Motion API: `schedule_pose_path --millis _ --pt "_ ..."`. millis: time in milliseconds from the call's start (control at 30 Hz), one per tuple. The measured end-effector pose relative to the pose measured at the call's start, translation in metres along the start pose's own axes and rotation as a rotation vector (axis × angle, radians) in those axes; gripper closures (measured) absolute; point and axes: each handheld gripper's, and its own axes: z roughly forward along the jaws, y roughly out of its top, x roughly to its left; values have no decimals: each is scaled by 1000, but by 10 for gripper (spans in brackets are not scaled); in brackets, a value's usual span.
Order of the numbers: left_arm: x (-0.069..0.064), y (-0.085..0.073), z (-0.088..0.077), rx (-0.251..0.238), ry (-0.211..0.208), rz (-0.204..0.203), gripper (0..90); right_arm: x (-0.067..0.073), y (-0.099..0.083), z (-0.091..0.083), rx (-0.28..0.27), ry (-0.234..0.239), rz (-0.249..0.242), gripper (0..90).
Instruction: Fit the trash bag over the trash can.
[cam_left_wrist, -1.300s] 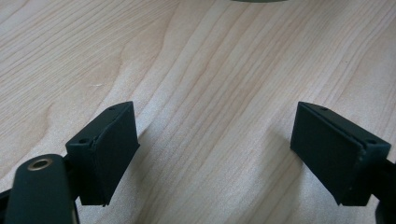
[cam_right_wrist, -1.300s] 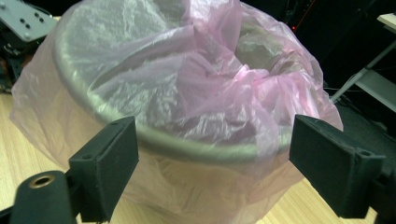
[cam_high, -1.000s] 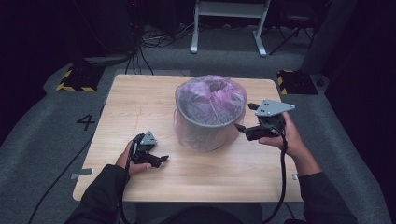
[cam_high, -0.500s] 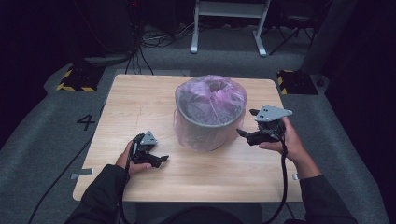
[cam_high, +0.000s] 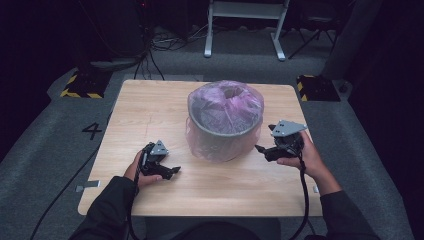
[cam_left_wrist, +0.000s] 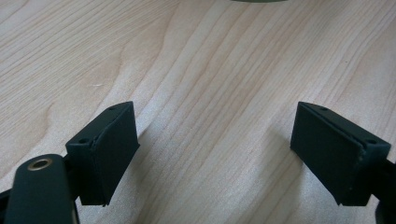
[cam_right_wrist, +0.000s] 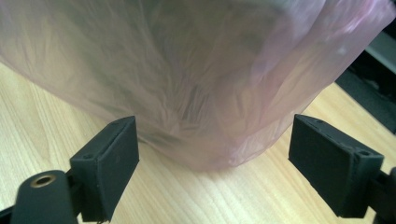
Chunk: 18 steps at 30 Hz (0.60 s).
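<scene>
1. Stands at the middle of the wooden table (cam_high: 150, 107): a grey round bin (cam_high: 220, 137), draped over its whole top in a thin pink plastic bag (cam_high: 225, 102).
2. Hard to make out through the film: the bin's rim, its wall and whatever sits inside; bag skirt bunched on the wood around the base.
3. Cut off in the right gripper view: bag (cam_right_wrist: 196, 70) top and sides; wall behind reads as a dim grey shape.
4. Right gripper (cam_high: 267, 150) low at the bin's right side, jaws wide apart and bare, close to the bag's lower edge; contact impossible to judge.
5. Left gripper (cam_high: 172, 172) on the table near the front left, well apart from the bin, jaws wide, nothing between.
6. Readable on the grey floor left of the table: a painted "4" (cam_high: 92, 131).
7. Forearms cropped at the bottom edge.
</scene>
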Motion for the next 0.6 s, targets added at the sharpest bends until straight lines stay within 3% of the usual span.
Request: schedule_pose_path --millis 600 --pt "0 0 0 1 0 1 148 4 -33 18 84 23 37 165"
